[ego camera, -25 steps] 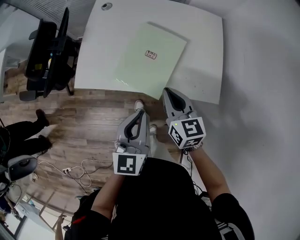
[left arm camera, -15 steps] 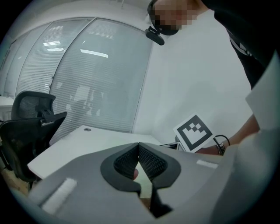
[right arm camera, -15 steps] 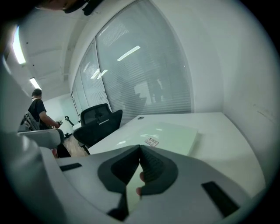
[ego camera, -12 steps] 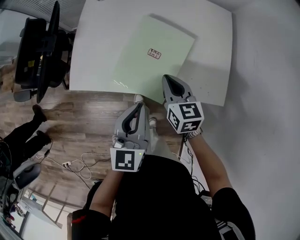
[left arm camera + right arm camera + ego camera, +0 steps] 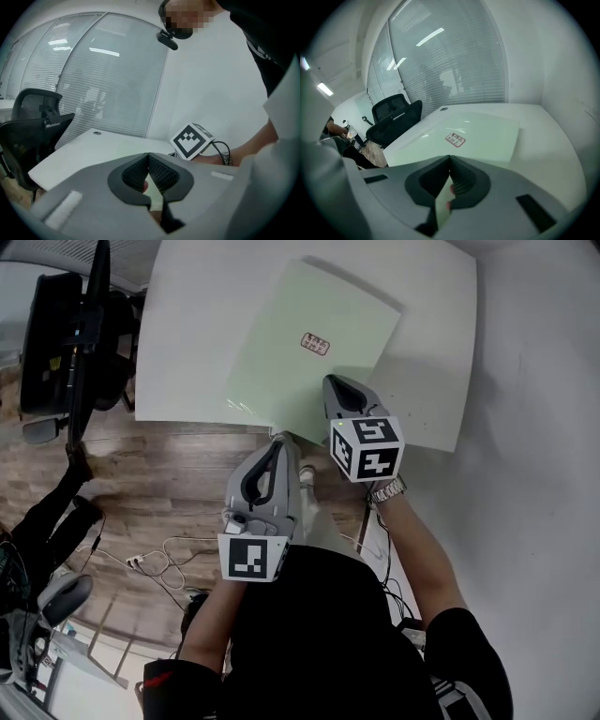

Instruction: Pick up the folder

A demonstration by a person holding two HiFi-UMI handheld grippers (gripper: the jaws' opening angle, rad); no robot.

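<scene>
A pale green folder (image 5: 281, 362) with a small red label (image 5: 316, 343) lies flat on the white table (image 5: 187, 334). It also shows in the right gripper view, ahead of the jaws (image 5: 478, 133). My right gripper (image 5: 335, 381) is shut and empty, its tips over the folder's near right edge. My left gripper (image 5: 281, 439) is shut and empty too. It hangs at the table's front edge, just below the folder's near corner. In the left gripper view the jaws (image 5: 148, 154) meet, with the right gripper's marker cube (image 5: 192, 140) beyond them.
A black office chair (image 5: 66, 343) stands left of the table. A white wall (image 5: 544, 427) runs along the right side. Cables and a power strip (image 5: 150, 573) lie on the wood floor, and another person's legs (image 5: 47, 512) are at the left.
Both grippers have moved forward and down toward the table. The right one has gone from the table's front edge to over the folder's near edge. Both stayed shut.
</scene>
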